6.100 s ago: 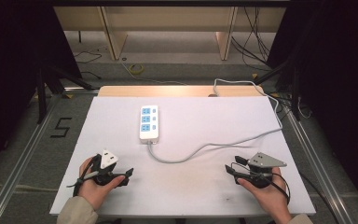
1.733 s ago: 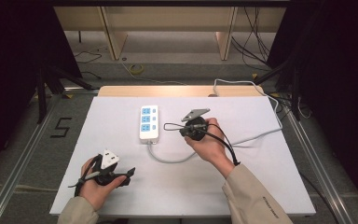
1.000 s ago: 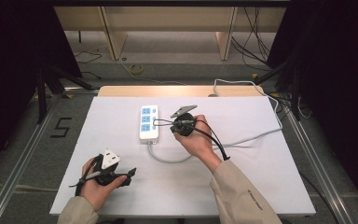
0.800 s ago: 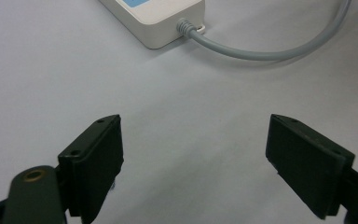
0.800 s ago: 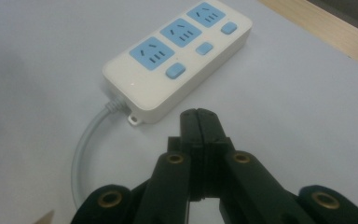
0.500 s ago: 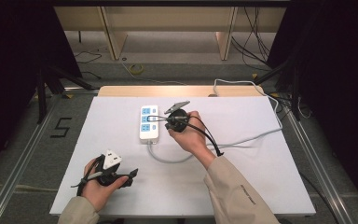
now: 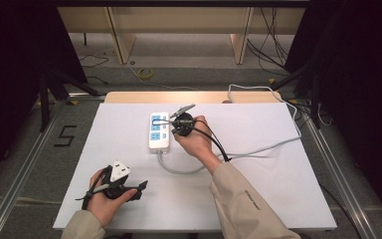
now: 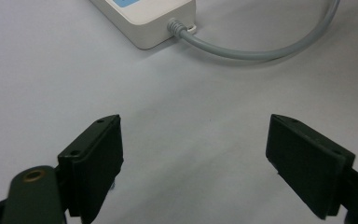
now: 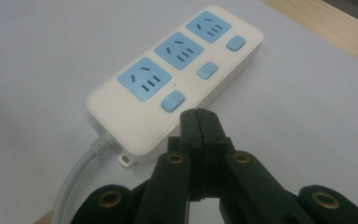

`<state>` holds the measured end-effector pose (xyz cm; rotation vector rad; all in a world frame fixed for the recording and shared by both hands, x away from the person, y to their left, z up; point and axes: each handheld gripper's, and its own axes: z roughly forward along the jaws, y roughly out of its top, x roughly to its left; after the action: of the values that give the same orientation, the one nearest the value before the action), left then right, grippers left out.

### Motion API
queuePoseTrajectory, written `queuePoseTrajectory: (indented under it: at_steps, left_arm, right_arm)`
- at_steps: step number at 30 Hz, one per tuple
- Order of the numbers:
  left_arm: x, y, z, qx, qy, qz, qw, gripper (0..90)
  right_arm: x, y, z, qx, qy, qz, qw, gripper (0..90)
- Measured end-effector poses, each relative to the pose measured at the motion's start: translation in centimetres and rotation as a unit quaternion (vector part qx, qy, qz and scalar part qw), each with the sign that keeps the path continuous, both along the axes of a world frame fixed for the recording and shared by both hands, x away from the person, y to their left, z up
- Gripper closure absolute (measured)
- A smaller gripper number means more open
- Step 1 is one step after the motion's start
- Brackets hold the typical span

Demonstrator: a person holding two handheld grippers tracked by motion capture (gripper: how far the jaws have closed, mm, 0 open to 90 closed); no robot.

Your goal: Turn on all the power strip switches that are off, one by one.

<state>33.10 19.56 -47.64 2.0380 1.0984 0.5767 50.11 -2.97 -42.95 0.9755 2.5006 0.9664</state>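
A white power strip with three blue sockets and three blue switches lies at the middle back of the white table. My right gripper is shut with nothing between its jaws, and its tips hover over the strip's right side. In the right gripper view the shut tips sit just short of the nearest blue switch on the strip. My left gripper rests at the front left, open and empty. In the left gripper view its jaws stand wide over bare table, with the strip's cable end farther off.
The strip's grey cable loops across the table to the right edge and off the back. A wooden board borders the table's far edge. Metal frame rails run along both sides.
The right hand has carried its shut gripper leftward from right of the strip until its tips are over the strip. The left gripper has stayed still.
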Motion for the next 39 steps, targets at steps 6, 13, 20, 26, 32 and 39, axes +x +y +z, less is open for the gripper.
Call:
queuePoseTrajectory:
  at_steps: [6,13,20,26,32,39]
  left_arm:
    - [0.1,0.1,0.0,-0.001,0.001,0.000,1.0000,18.8]
    - [0.0,0.1,0.0,0.002,-0.001,0.000,1.0000,18.9]
    - [0.1,-0.1,-0.1,0.001,0.000,-0.001,1.0000,19.0]
    - [0.2,-0.1,-0.1,0.010,0.000,-0.007,0.9999,19.4]
    - [0.1,0.0,-0.1,0.011,0.000,-0.007,0.9999,19.4]
    - [0.1,0.0,-0.1,0.011,-0.001,-0.008,0.9999,19.6]
  right_arm:
    - [0.9,0.9,-0.2,-0.007,0.007,0.008,0.9999,90.0]
    - [1.4,2.0,-0.5,-0.004,0.014,0.011,0.9998,90.0]
    - [1.8,2.7,-0.7,-0.001,0.017,0.011,0.9998,90.0]
    - [1.9,3.3,-1.3,-0.001,0.021,0.012,0.9997,90.0]
    - [2.1,4.0,-1.6,-0.003,0.024,0.012,0.9996,90.0]
    - [2.2,4.4,-1.9,-0.017,0.021,0.007,0.9996,90.0]
